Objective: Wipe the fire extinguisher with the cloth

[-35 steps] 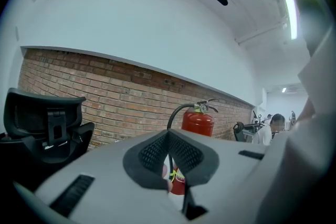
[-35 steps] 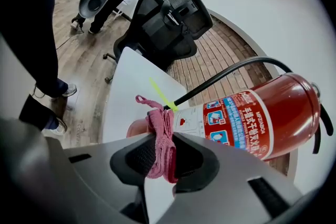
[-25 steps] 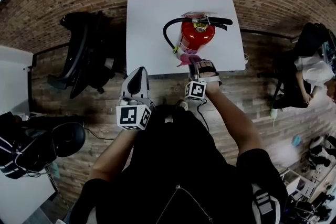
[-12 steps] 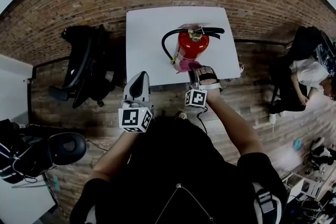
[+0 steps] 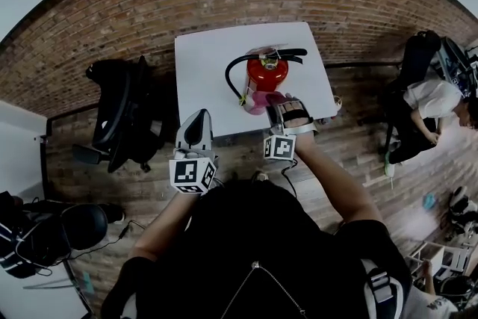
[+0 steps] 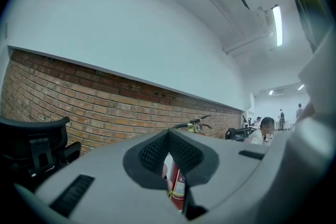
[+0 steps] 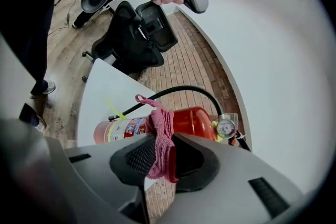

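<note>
**Head view:** Standing over a white worktop (image 5: 209,60) with a red fire extinguisher (image 5: 263,75) upright on it. Pressing a pink cloth (image 5: 261,101), clamped in the right tool (image 5: 278,104), against the near side of the cylinder, low down. Holding the left tool (image 5: 196,123) at the worktop's near left corner, well apart from the extinguisher and close to a black office chair (image 5: 119,112).

**Left gripper view:** Looking along the left tool (image 6: 170,157), jaws drawn together with nothing between them, toward the fire extinguisher (image 6: 178,186) beyond, before a brick wall (image 6: 79,92).

**Right gripper view:** Gripping the cloth (image 7: 160,139) tight between the jaws of the right tool (image 7: 165,157), with its bunched end against the red body of the fire extinguisher (image 7: 194,119). Touching between the label and the pressure gauge (image 7: 227,127), with the black hose (image 7: 178,91) arching alongside.
</note>
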A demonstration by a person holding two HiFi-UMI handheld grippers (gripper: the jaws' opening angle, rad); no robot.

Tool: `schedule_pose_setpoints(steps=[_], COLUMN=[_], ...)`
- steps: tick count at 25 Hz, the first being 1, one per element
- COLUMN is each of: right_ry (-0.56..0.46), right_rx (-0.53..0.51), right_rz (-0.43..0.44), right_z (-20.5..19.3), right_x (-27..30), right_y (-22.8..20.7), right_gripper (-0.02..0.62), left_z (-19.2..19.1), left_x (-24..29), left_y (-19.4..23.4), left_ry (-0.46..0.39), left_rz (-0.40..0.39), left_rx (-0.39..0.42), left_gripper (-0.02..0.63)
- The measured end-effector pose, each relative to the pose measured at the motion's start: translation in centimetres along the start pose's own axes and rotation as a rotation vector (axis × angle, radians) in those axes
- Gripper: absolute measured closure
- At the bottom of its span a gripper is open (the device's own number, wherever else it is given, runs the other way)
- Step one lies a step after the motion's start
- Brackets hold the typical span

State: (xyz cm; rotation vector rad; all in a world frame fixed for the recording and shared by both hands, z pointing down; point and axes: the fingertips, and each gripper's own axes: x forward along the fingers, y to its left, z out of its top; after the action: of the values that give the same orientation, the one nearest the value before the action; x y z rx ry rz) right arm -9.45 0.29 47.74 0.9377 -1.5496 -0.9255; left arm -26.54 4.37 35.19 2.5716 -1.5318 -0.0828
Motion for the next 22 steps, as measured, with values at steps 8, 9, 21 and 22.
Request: schedule_pose_setpoints(steps=[8,9,21,22], right_ry=[0.022,0.024,0.063,0.068], right_rx=[-0.011,-0.011,0.051,0.073], right_rz=[-0.069,-0.076,-0.157,-0.149], right_z=[0.8,0.9,1.8,1.9], right_x=[-1.5,-1.7,-4.0,-4.1], right_y=[-3.1,-3.5,-7.0,-7.0], right_gripper=[0.497,0.497,0.497,0.497], left_z=[0.4,0.4,0.4,0.4], left_x=[0.0,0.0,0.2,0.2], left_y=[0.0,0.0,-0.5,-0.4], left_ry=[-0.010,-0.011,-0.009,-0.007], left_rz=[-0.039,-0.044,-0.102,-0.105], left_rx=[0.003,0.002,-0.003,-0.005], left_gripper=[0.577,0.576,0.577,0.577])
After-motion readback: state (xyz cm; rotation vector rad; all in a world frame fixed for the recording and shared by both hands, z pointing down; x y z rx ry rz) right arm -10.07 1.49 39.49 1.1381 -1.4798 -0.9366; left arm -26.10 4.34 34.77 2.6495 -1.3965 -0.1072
